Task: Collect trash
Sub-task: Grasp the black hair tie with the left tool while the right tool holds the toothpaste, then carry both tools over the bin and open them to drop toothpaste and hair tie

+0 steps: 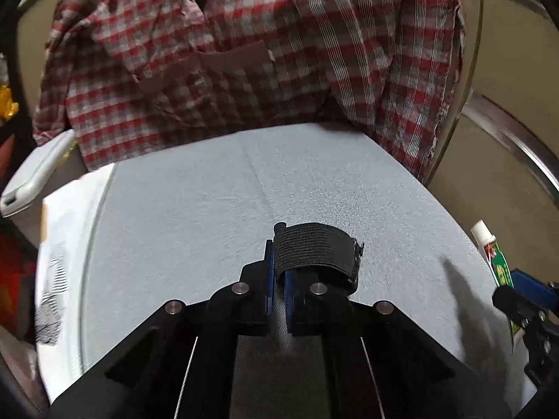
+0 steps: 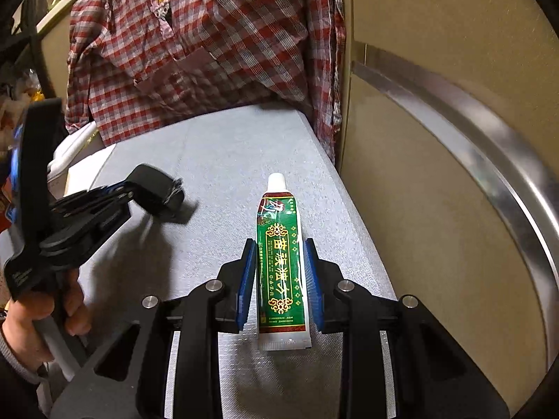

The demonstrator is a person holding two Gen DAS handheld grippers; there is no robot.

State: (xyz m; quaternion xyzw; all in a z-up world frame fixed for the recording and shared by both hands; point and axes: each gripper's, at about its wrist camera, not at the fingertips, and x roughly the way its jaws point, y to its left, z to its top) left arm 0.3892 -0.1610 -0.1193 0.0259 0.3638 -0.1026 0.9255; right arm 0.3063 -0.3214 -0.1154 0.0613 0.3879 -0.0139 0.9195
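Note:
My left gripper [image 1: 277,272] is shut on a black elastic strap [image 1: 314,255] and holds it just above the grey cloth surface [image 1: 195,209]. It also shows in the right wrist view [image 2: 139,188] with the strap [image 2: 159,192] at its tip. A green and white tube [image 2: 281,262] with a white cap lies on the cloth between the blue pads of my right gripper [image 2: 281,272]. The jaws stand close on either side of the tube, with a thin gap at each pad. The tube [image 1: 494,258] also shows at the right edge of the left wrist view.
A red checked shirt [image 1: 244,52] hangs at the far edge of the surface. A beige cabinet with a metal rail [image 2: 454,132] stands to the right. A white bin [image 1: 31,178] and a white printed sheet [image 1: 59,262] are at the left.

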